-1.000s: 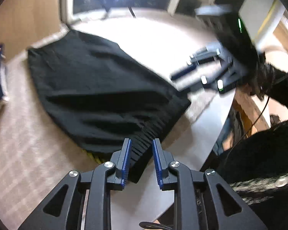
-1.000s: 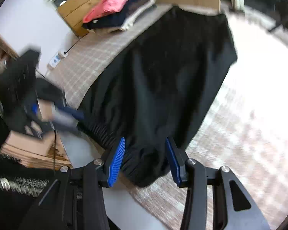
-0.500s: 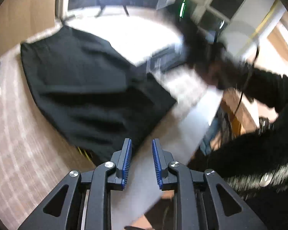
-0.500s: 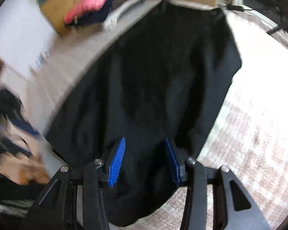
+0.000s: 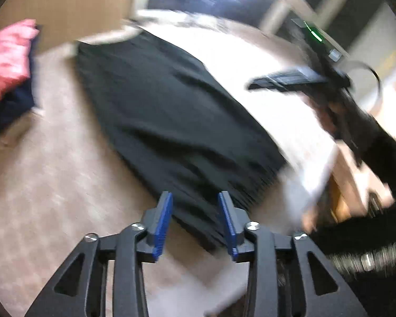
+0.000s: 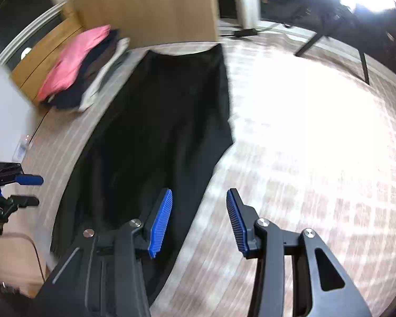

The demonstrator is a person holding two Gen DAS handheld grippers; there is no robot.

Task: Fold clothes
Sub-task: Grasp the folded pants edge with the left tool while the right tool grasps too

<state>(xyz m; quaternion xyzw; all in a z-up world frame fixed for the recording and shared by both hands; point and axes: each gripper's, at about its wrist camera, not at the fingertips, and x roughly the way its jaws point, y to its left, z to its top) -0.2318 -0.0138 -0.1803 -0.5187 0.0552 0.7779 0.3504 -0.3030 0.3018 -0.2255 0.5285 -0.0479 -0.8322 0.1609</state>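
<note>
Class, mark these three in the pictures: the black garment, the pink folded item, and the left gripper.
black garment [image 6: 155, 132], right wrist view, middle of the spread cloth.
pink folded item [image 6: 74, 60], right wrist view, top of the stack.
left gripper [image 5: 195, 222], left wrist view, midway between the open jaws.

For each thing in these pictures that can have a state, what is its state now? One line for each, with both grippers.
black garment: spread flat on the checked cloth, not held.
left gripper: open, its fingers over the garment's ribbed end.
right gripper: open, at the garment's near edge.
stack of clothes: folded, pink piece on top.
</note>
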